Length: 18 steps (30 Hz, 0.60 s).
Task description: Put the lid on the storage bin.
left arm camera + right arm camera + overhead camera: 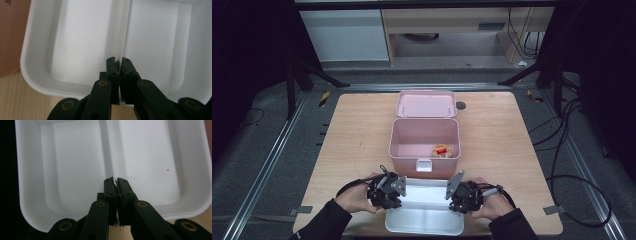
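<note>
High view: left gripper (385, 191) and right gripper (465, 194) each pinching the divider of white tray (424, 224) between them; likely light, stiff, slippery plastic.

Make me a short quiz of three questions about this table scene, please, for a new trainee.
1. True or false: the pink box stands with its lid open.
2. What does each pair of tongs, left and right, pinch?
3. The small red and yellow item lies: A) in the white tray, B) in the pink box, C) on the bare table.

Key: 1 true. 2 the middle divider of the white two-compartment tray. 3 B.
</note>
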{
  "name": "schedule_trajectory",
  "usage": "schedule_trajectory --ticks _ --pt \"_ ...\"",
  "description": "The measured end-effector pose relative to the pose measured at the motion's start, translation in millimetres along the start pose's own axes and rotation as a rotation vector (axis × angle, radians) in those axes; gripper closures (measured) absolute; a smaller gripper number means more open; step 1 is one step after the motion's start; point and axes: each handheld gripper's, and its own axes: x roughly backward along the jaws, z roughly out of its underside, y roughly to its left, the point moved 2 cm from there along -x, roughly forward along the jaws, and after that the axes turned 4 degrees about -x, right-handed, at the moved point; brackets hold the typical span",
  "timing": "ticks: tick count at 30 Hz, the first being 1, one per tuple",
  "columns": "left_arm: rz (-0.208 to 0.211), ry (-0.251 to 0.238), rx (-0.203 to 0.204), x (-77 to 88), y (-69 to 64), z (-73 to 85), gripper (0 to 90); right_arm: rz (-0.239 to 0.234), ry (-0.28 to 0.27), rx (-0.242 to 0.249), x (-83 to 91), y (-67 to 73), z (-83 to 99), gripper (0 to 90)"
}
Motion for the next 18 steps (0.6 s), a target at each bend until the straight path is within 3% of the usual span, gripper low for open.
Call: schedule_trajectory --ticks 10,18 --pt "0.011 -0.014 -0.009 21.2 -10.1 -7.2 86.7 -0.02 -0.015 0.01 23.4 10.0 -4.6 87.8" --pt "-0.023 -0.017 -0.016 50.7 -17.0 -13.8 86.6 -0.013 -0.035 0.026 47.6 14.7 -15.3 87.9"
